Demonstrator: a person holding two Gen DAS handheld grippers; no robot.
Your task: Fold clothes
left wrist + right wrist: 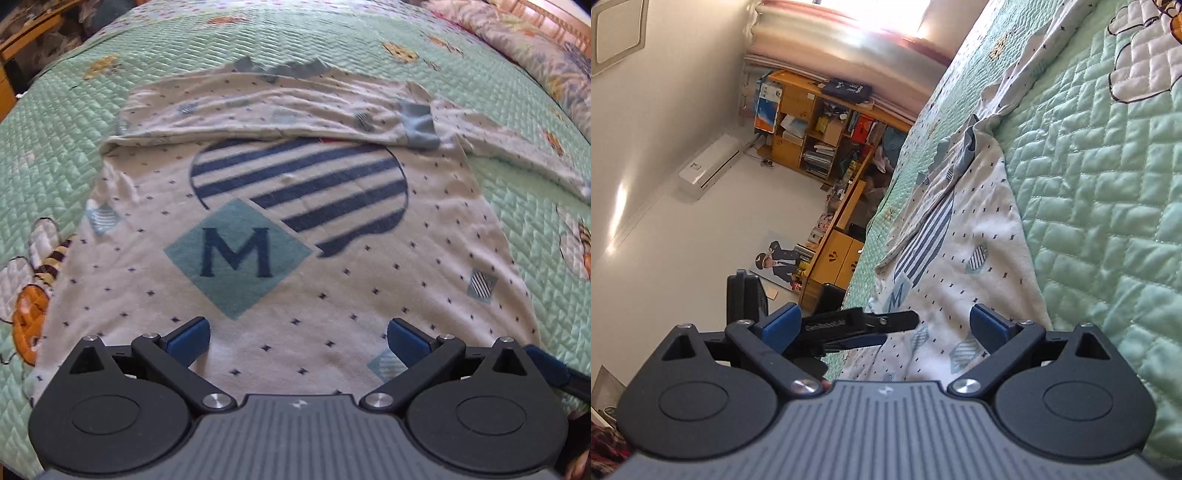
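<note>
A white shirt with small dark dots, a striped heart and a teal diamond bearing an "M" lies flat on the green quilted bedspread. Its far part is folded over, with one sleeve trailing right. My left gripper hovers open over the shirt's near hem, nothing between its blue pads. In the right wrist view, tilted sideways, the same shirt runs along the bed. My right gripper is open above the hem's right corner. The left gripper shows ahead of it as a black tool.
A floral duvet is bunched at the far right of the bed. Beyond the bed's far side stand wooden shelves full of books and boxes, a wooden cabinet and an air conditioner on the wall.
</note>
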